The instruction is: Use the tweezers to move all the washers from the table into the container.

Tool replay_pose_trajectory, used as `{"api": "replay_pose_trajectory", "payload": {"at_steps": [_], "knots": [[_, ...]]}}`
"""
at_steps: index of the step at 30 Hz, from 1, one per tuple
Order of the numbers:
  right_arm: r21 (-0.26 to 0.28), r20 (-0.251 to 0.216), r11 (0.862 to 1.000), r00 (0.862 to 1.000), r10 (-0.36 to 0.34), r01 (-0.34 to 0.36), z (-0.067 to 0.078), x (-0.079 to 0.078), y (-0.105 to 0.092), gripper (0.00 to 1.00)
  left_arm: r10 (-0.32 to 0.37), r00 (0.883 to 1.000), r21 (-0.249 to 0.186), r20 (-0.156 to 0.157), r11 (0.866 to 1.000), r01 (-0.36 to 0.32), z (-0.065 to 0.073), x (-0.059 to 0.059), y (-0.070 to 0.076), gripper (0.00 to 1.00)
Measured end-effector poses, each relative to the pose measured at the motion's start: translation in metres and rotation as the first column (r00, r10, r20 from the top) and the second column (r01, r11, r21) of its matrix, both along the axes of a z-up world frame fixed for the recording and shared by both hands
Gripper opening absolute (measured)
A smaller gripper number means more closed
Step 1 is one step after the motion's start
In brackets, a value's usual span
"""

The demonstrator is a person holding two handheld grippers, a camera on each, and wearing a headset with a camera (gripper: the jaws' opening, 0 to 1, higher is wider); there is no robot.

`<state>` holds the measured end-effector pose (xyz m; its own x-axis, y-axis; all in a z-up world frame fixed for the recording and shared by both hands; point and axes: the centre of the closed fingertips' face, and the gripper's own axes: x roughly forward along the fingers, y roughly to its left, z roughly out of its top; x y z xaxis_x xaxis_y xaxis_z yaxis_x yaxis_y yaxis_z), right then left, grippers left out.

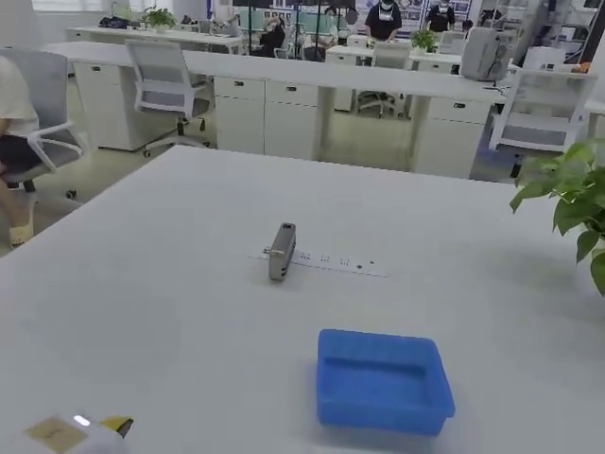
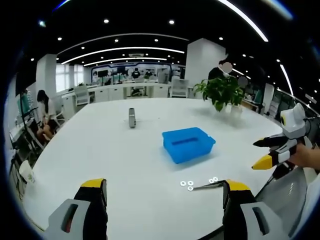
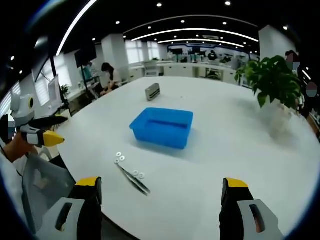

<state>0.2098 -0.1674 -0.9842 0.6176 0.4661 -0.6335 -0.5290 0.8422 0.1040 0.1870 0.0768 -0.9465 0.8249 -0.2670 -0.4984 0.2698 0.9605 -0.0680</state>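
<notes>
Right gripper view puts the tweezers (image 3: 134, 180) flat on the table (image 3: 235, 150) near its edge, washers (image 3: 120, 158) scattered beside them, the blue container (image 3: 162, 126) just beyond. I judge the pick comes first: close squarely across the tweezers' middle. My right gripper (image 3: 161, 183) and left gripper (image 2: 162, 184) hover wide apart and empty, back from the work.

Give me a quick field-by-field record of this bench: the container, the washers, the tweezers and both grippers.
container: blue rectangular plastic container, upright on the white table, no washers visible inside
tweezers: thin metal tweezers lying flat on the table, unheld
washers: five small silver washers in two clusters beside the tweezers
left gripper: open, empty
right gripper: open, empty
</notes>
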Motion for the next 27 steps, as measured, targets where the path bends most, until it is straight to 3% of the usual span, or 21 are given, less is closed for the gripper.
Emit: {"api": "replay_pose_trajectory", "payload": {"at_steps": [7, 14, 17, 19, 21, 22, 24, 25, 27], "knots": [[-0.011, -0.009, 1.0, 1.0, 0.009, -0.009, -0.003, 0.004, 0.004, 0.99, -0.058, 0.998, 0.002, -0.011, 0.998, 0.058, -0.005, 0.011, -0.007, 0.99], [-0.024, -0.023, 0.999, 0.999, 0.026, -0.027, -0.01, 0.009, 0.008, 0.99, -0.151, 0.988, 0.017, -0.028, 0.988, 0.151, -0.012, 0.025, -0.018, 0.99], [-0.034, -0.032, 0.999, 0.999, 0.032, -0.033, -0.014, 0.01, 0.008, 0.99, -0.214, 0.976, 0.033, -0.03, 0.976, 0.215, -0.015, 0.028, -0.025, 0.87], [-0.035, -0.039, 0.999, 0.999, 0.035, -0.036, -0.016, 0.011, 0.008, 0.99, -0.271, 0.962, 0.028, -0.044, 0.962, 0.272, -0.018, 0.029, -0.034, 0.85], [-0.042, -0.051, 0.998, 0.998, 0.037, -0.039, -0.02, 0.01, 0.008, 0.98, -0.34, 0.938, 0.037, -0.062, 0.939, 0.343, -0.023, 0.029, -0.044, 0.81], [-0.044, -0.057, 0.998, 0.998, 0.039, -0.041, -0.021, 0.009, 0.008, 0.98, -0.381, 0.922, 0.05, -0.07, 0.922, 0.385, -0.026, 0.029, -0.049, 0.77], [-0.046, -0.063, 0.998, 0.997, 0.043, -0.046, -0.022, 0.008, 0.008, 0.98, -0.43, 0.899, 0.063, -0.078, 0.898, 0.435, -0.03, 0.029, -0.056, 0.67], [-0.046, -0.068, 0.998, 0.997, 0.046, -0.049, -0.023, 0.007, 0.009, 0.98, -0.466, 0.88, 0.072, -0.092, 0.878, 0.473, -0.034, 0.029, -0.061, 0.64], [-0.048, -0.075, 0.997, 0.996, 0.049, -0.053, -0.024, 0.006, 0.009, 0.98, -0.495, 0.863, 0.087, -0.103, 0.86, 0.504, -0.04, 0.031, -0.066, 0.6]]}}
